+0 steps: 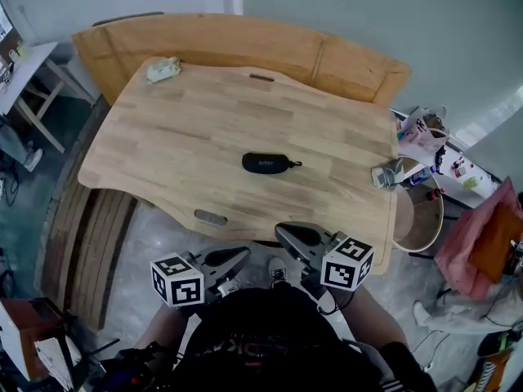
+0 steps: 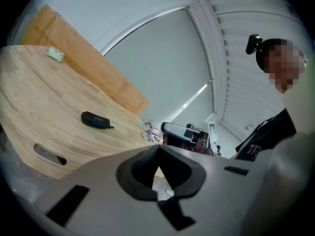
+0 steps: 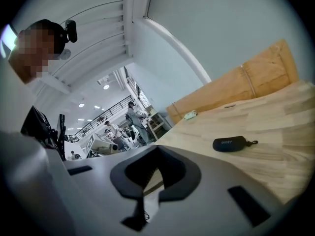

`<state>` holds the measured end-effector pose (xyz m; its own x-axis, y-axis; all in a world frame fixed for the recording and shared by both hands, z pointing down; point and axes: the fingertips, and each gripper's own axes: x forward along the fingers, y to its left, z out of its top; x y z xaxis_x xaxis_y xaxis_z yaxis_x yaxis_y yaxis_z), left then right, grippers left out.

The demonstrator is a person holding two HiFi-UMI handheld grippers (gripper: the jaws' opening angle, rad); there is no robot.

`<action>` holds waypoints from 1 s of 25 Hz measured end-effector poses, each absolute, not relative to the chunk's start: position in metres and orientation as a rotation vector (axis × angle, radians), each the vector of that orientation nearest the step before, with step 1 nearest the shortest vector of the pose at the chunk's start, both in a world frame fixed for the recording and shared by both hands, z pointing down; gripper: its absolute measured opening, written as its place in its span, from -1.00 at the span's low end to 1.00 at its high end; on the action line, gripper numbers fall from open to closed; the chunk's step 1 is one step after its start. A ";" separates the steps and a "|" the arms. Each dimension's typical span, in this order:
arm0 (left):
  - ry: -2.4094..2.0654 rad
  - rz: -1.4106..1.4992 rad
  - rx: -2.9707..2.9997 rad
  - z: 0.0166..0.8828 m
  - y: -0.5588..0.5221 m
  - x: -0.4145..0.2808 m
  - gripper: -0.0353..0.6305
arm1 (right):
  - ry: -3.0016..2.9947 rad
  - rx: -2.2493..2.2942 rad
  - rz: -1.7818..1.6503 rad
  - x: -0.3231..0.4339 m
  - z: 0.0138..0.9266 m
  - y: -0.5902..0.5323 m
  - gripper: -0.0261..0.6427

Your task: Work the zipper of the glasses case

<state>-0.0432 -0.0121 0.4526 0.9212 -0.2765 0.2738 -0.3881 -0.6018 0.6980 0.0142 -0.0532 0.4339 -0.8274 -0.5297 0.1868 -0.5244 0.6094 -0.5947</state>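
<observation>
One broad wooden table (image 1: 188, 137) is seen filling the middle of the head view, and a larger wooden board (image 1: 245, 43) is propped behind its far edge. Two slots are cut into the tabletop, one near the near edge (image 1: 211, 217) and one near the far edge (image 1: 261, 77). Off the table's right side a pink bag (image 1: 490, 235) and a round stool (image 1: 418, 215) are set on the floor. The left gripper (image 1: 243, 254) and the right gripper (image 1: 282, 232) are held side by side in front of the person's body, at or just off the table's near edge, well apart from everything on the table. In the left gripper view its jaws are pressed together at the tips (image 2: 157, 147) with nothing between them. In the right gripper view the tips (image 3: 157, 148) are likewise closed on nothing. The black case (image 1: 265, 163) is laid flat near the table's middle, its long side across the view, and it looks zipped shut. It is seen again in the left gripper view (image 2: 96, 120) and in the right gripper view (image 3: 230, 143), untouched in both. A small cord pull (image 1: 296, 164) sticks out from its right end. A pale crumpled wad (image 1: 163, 69) is left at the far left corner, and a small grey object (image 1: 384, 175), too unclear to name, sits at the right edge.
</observation>
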 end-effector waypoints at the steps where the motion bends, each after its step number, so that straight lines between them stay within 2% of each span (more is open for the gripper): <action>1: -0.465 0.179 2.261 0.451 -0.012 -0.043 -0.86 | 2.807 -0.916 -1.031 0.011 0.431 -0.048 -0.88; 25: -0.449 0.302 2.365 0.448 -0.013 -0.040 -0.86 | 2.738 -0.969 -1.094 -0.010 0.434 -0.015 -0.88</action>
<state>-0.0404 -0.0127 0.4483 0.9128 -0.2348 0.3342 -0.3981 -0.6947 0.5991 -0.0097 -0.0154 0.4339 -0.8045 -0.5639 0.1865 -0.5372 0.5568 -0.6335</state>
